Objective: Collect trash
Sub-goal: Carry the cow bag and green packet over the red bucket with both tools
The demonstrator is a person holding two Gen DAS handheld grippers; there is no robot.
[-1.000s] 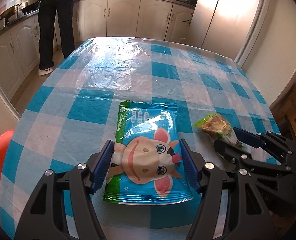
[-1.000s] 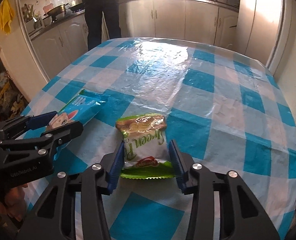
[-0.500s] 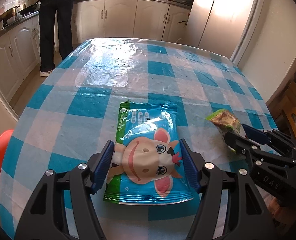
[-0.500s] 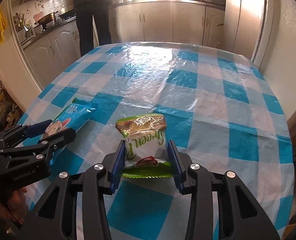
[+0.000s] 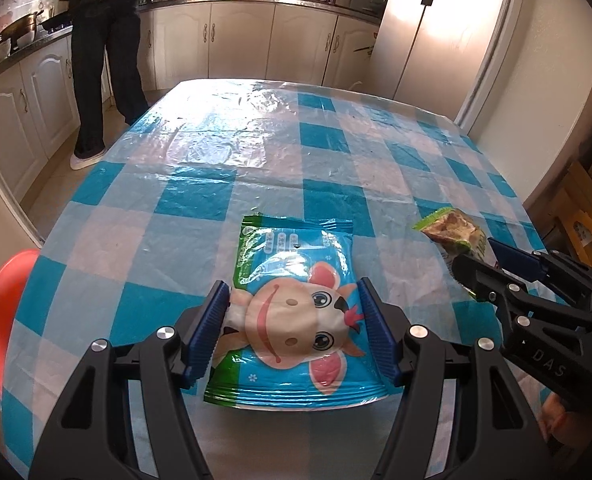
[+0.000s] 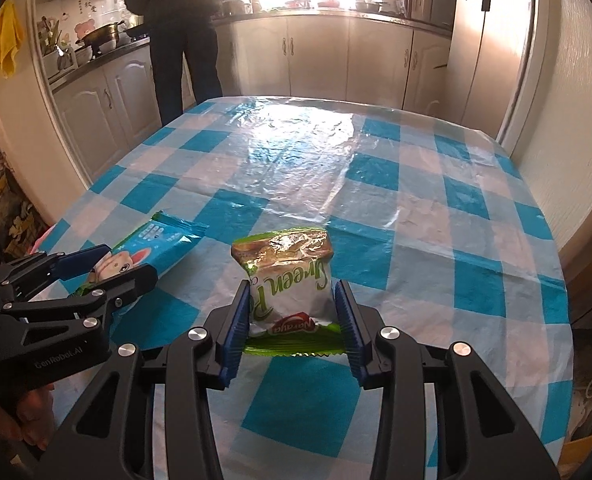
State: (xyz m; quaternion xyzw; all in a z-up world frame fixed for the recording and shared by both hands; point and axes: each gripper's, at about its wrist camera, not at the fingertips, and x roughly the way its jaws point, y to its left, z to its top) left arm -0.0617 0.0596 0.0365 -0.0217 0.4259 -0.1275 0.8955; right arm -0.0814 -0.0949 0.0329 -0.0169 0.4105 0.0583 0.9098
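My left gripper [image 5: 294, 328] is shut on a blue and green cartoon-cow packet [image 5: 296, 312], held above the checked table. My right gripper [image 6: 294, 316] is shut on a green and white snack bag [image 6: 290, 280], also lifted off the table. In the left wrist view the right gripper [image 5: 483, 264] shows at the right with the snack bag [image 5: 451, 228]. In the right wrist view the left gripper [image 6: 104, 268] shows at the left with the cow packet [image 6: 144, 248].
The table [image 5: 256, 152] has a blue and white checked plastic cloth. A red bin [image 5: 0, 308] stands by the table's left edge. A person [image 5: 104, 40] stands at the kitchen counter beyond the table. Cardboard boxes [image 5: 587, 208] stand at the right.
Both grippers have risen and pulled back from the table with their packets held. The snack bag has lifted off the cloth and the table looks farther away.
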